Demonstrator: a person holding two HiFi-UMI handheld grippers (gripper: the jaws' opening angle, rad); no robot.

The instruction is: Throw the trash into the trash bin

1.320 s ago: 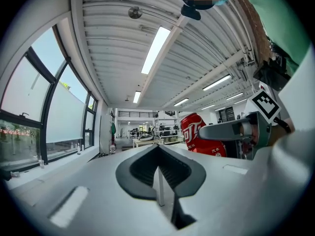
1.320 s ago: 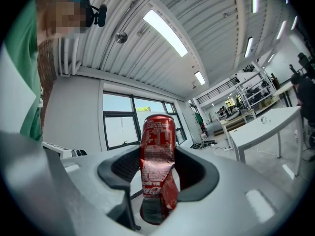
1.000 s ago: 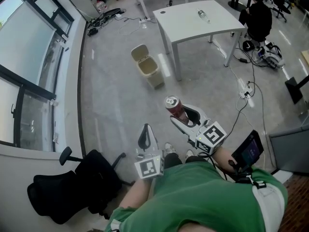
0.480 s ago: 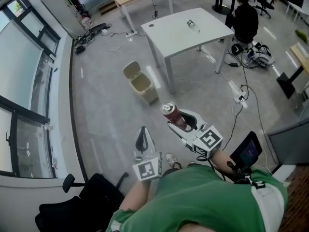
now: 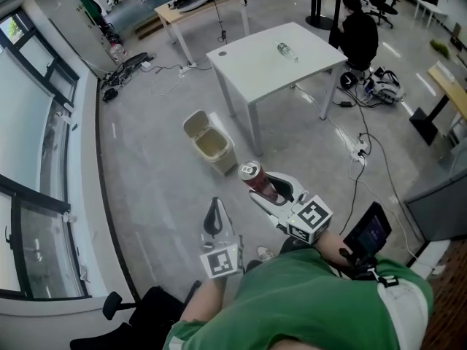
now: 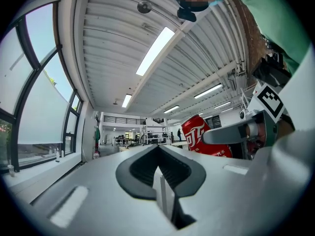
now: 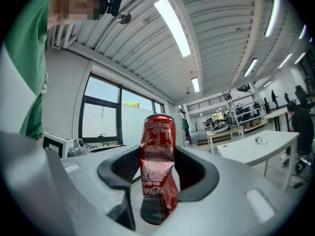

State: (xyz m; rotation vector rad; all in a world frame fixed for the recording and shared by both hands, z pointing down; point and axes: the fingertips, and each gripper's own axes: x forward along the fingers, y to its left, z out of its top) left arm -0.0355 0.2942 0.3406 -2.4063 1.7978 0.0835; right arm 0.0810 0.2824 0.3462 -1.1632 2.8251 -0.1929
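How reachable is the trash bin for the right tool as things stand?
Probably yes, once the person walks closer: the right tool, shut on the can, points toward the open trash bin across bare floor; the table stands beside it, not between.

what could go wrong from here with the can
1. The can is crumpled where the right claw pinches it, so it may twist or slip out.
2. The trash bin stands on the floor ahead, not under the can; letting go now would likely miss it.
3. The bin's mouth looks small and its lid stands up behind it, so a toss may bounce out.
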